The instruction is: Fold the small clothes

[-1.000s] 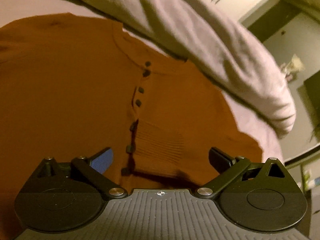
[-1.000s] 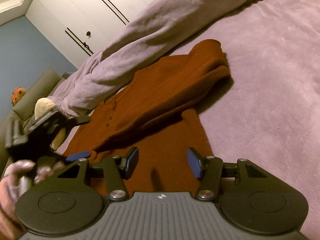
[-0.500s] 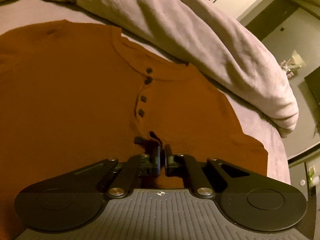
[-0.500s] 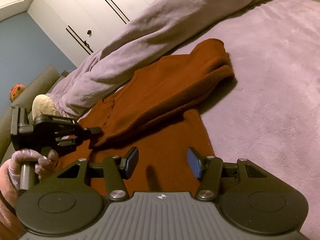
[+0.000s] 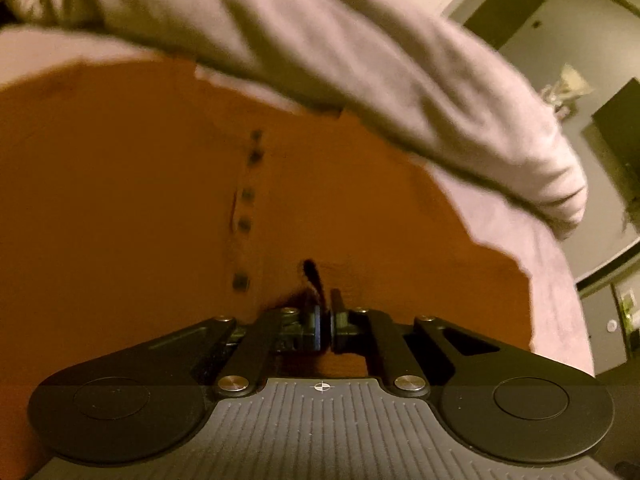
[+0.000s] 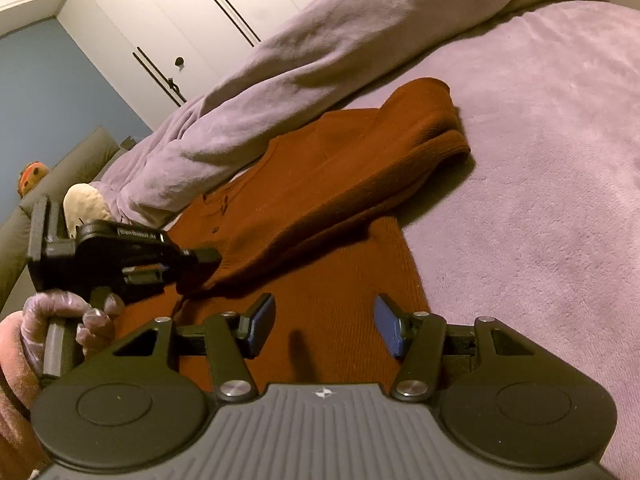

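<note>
A rust-orange knit sweater [image 6: 340, 292] with a dark button placket [image 5: 248, 196] lies on the lilac bed cover [image 6: 540, 160]. One sleeve is folded across the body and its cuff [image 5: 320, 280] sits in my left gripper [image 5: 329, 320], which is shut on it, lifting it a little. The left gripper also shows in the right wrist view [image 6: 200, 258], held by a gloved hand [image 6: 60, 320]. My right gripper [image 6: 324, 326] is open and empty, low over the sweater's hem. The far sleeve [image 6: 428, 128] lies bunched at the sweater's far end.
A rolled lilac duvet [image 6: 320, 68] lies along the sweater's collar side, also in the left wrist view [image 5: 360, 80]. White wardrobe doors [image 6: 200, 20] stand behind. A grey sofa [image 6: 60, 168] with a soft toy [image 6: 32, 172] is at left.
My left gripper closed on the sleeve cuff and has pulled it up and toward the collar side; the view is now blurred with motion. The right gripper stayed open in place.
</note>
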Demonstrator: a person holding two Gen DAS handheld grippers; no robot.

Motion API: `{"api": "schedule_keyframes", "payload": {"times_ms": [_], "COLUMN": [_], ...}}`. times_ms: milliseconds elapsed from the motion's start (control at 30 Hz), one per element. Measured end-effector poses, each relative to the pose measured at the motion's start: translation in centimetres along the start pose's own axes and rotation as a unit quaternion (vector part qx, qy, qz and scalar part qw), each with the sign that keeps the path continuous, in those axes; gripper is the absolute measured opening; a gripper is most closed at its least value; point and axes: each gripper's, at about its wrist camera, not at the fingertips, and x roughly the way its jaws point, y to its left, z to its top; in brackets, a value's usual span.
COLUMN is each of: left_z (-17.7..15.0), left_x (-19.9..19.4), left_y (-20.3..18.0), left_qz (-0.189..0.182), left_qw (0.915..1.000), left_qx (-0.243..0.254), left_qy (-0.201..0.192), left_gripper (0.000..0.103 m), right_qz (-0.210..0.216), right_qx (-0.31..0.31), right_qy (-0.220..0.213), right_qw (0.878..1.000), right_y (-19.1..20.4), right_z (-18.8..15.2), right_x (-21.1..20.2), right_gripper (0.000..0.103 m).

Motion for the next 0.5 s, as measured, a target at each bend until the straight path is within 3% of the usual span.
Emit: {"api": "schedule_keyframes", "payload": {"times_ms": [167,300,367,500], "left_z": [3.8,6.1,6.6,6.3], "left_x": [-5.7,-10.1,-11.0,-10.5], "left_y": [0.2,2.0,3.7,7.5], "left_qz": [0.012,0.072,0.106,0.136], "left_qw": [0.9958,0.9833,0.9786,0.9793], "left_qx": [0.031,0.056,0.055,0.017], "left_qy": [-0.086,-0.157,-0.168,-0.150], "left_gripper": [0.005,0.005,0.006,0.006], "right_qz": [-0.003,-0.010,-0.013,0.000], "right_qx": [-0.009,-0.013,-0.016,0.000], "right_qy": [0.001,0.001,0.001,-0.004], "right_qw": [1.000,1.000,1.000,1.000], "right_y": [0.1,0.4,0.7,1.4], "right_z": [-0.1,0.0,0.0,1.1], "right_x": [-0.1,0.1,0.1,0.1], "right_gripper": [0.055,0.055,0.055,0.055]}}
